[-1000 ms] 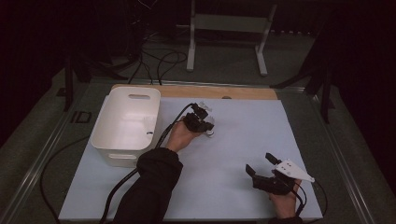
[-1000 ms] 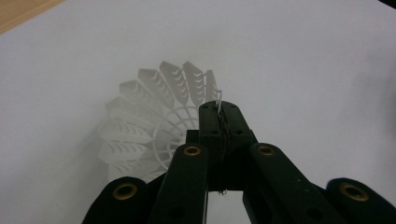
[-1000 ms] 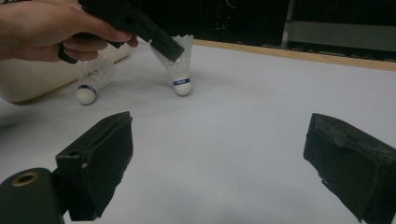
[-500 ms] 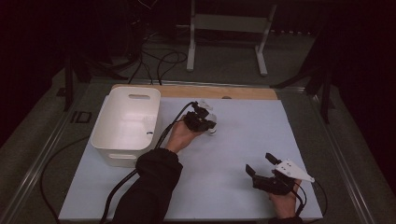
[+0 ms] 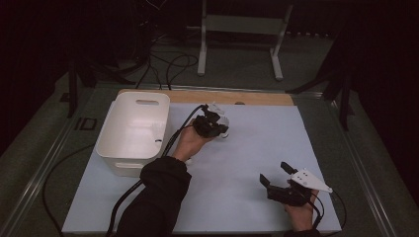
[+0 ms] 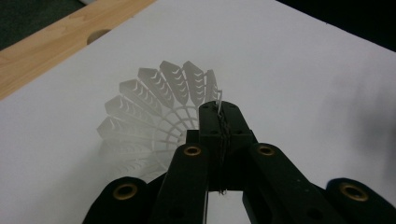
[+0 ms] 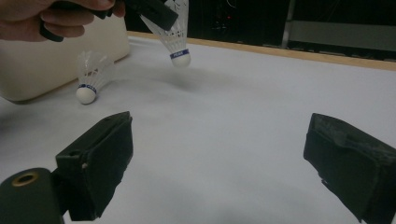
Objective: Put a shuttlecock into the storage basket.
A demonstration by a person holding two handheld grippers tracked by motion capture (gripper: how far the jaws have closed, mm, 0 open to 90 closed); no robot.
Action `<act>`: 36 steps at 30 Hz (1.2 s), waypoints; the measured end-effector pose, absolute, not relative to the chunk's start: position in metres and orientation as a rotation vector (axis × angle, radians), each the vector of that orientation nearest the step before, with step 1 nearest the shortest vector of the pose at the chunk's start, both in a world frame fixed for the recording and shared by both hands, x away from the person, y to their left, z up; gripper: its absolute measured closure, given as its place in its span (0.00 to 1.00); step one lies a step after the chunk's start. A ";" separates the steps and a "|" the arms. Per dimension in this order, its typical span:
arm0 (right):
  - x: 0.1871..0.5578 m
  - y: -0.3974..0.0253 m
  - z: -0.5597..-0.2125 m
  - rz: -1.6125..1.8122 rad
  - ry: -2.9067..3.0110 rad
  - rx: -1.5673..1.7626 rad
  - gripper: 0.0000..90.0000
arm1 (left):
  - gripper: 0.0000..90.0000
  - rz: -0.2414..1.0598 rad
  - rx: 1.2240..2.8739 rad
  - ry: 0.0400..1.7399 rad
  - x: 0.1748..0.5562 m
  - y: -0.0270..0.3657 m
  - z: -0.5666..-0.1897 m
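Work in hand: the left gripper (image 6: 219, 122) lifts a white shuttlecock (image 6: 159, 105) off the table (image 5: 247, 148), probably bound for the white bin (image 5: 133, 129).
Progress: picked up and airborne just right of the bin; placing it remains. A second shuttlecock (image 7: 92, 77) lies on the table beside the bin, not yet collected.
Left gripper: jaws pressed together, pinching the skirt's edge.
Right gripper (image 5: 277, 175): jaws spread wide, holding nothing, near the table's front right.
Held shuttlecock: white lattice skirt, round cork tip with a blue band, tip hanging downward.
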State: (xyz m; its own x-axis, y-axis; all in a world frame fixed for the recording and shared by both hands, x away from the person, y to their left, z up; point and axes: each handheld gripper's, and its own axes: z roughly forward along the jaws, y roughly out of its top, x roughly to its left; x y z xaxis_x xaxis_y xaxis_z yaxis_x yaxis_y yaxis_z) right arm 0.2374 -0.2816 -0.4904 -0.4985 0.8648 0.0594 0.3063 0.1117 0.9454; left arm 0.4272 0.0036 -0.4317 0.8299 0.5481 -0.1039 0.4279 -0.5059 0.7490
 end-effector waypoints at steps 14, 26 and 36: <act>0.237 -0.281 -0.491 1.392 1.871 1.137 0.09 | 1.00 0.196 2.142 0.703 0.422 0.007 -0.416; 0.237 -0.282 -0.491 1.394 1.871 1.133 0.09 | 1.00 0.188 2.122 0.704 0.417 0.007 -0.407; 0.237 -0.282 -0.490 1.391 1.873 1.136 0.09 | 1.00 0.197 2.116 0.690 0.413 0.007 -0.400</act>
